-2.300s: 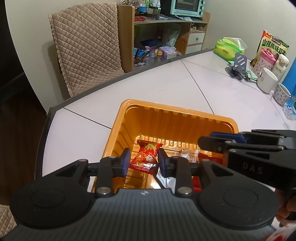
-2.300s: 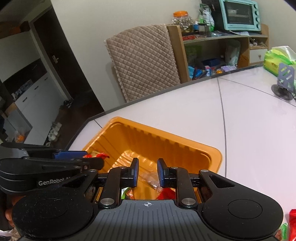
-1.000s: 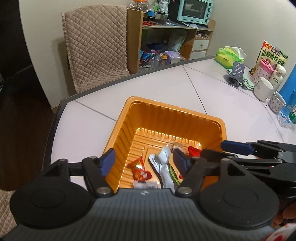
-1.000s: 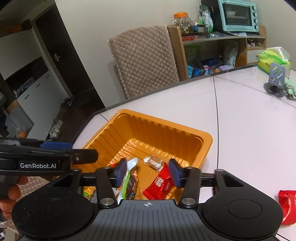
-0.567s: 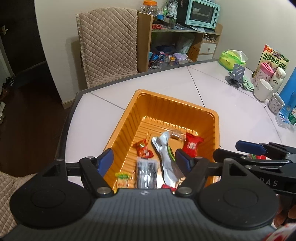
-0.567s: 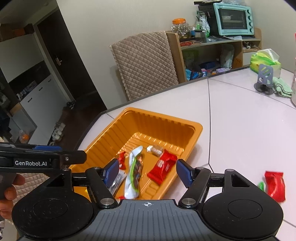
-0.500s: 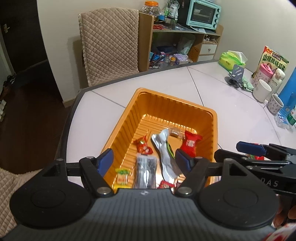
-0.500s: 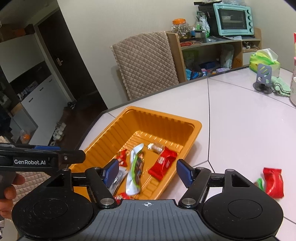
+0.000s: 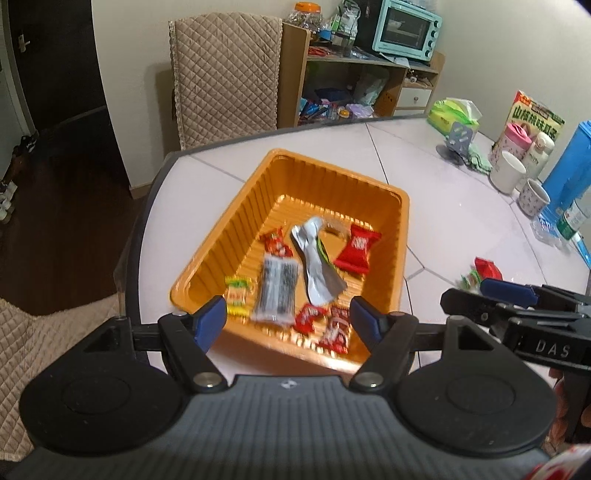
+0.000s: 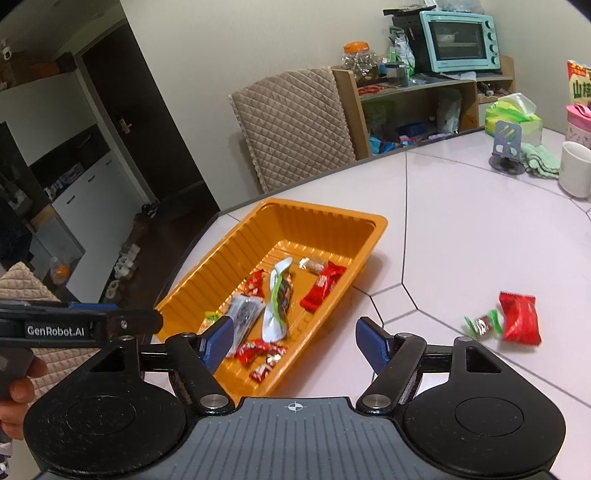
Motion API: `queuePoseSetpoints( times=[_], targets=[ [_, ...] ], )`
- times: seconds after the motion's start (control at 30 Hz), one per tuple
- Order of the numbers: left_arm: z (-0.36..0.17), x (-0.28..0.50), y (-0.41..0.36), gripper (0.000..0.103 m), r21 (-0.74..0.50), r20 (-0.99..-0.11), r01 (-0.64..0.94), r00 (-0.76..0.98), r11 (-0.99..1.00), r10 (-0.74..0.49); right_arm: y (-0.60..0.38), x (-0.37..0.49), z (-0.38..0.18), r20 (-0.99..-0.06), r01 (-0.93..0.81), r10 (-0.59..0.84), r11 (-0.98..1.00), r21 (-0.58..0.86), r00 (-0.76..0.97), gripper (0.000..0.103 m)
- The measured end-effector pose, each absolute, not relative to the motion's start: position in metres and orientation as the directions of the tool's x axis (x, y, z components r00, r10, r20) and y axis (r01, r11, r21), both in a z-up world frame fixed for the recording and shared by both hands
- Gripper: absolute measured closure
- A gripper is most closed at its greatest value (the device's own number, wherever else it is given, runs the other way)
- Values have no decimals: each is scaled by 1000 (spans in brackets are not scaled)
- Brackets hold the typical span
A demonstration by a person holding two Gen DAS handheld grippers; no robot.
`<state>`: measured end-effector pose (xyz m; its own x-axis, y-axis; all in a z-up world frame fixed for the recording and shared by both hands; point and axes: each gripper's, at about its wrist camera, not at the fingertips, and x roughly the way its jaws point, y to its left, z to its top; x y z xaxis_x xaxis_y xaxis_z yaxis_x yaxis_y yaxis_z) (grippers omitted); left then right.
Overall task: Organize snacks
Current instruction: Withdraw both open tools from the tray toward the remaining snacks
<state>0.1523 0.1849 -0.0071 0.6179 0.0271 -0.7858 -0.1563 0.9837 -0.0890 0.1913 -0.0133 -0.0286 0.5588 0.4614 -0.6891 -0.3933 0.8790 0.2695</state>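
Note:
An orange tray (image 9: pixel 332 168) (image 10: pixel 325 214) stands near the table's corner. In it lie several snacks: a red packet (image 9: pixel 356 247), a silver pouch (image 9: pixel 314 266), a dark clear packet (image 9: pixel 277 288), a yellow-green candy (image 9: pixel 238 291) and small red sweets (image 9: pixel 336 325). On the table to the tray's right lie a red packet (image 10: pixel 521 319) and a green-wrapped candy (image 10: pixel 482 323). My left gripper (image 9: pixel 287 314) hangs open above the tray's near end, holding nothing. My right gripper (image 10: pixel 295 334) is over the tray's near right corner, jaws opening, nothing between them.
A quilted chair (image 9: pixel 225 74) stands behind the table, beside a wooden shelf with a teal oven (image 9: pixel 406 29). At the far right are mugs (image 9: pixel 511 171), a blue jug (image 9: pixel 569 166), a tissue pack (image 9: pixel 454 114) and a phone stand (image 10: pixel 506 147).
The left gripper let go of a small red packet into the tray. Both grippers pulled back and up from the tray. The right jaws spread wider.

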Motion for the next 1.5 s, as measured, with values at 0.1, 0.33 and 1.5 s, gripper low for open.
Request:
queuePoseSetpoints(
  times=[0.1, 0.33, 1.5],
  targets=[
    [-10, 141, 179, 32, -89, -795, -167, 606, 982, 30, -21, 184, -30, -701, -390, 461, 879, 275, 545, 30],
    [-18, 126, 156, 32, -91, -812, -157, 583, 983, 18, -40, 166, -39, -738, -385, 449, 882, 273, 503, 30],
    [-51, 139, 15, 32, -96, -849, -84, 527, 992, -37, -166, 162, -62, -832, -323, 347, 921, 217, 433, 30]
  ],
)
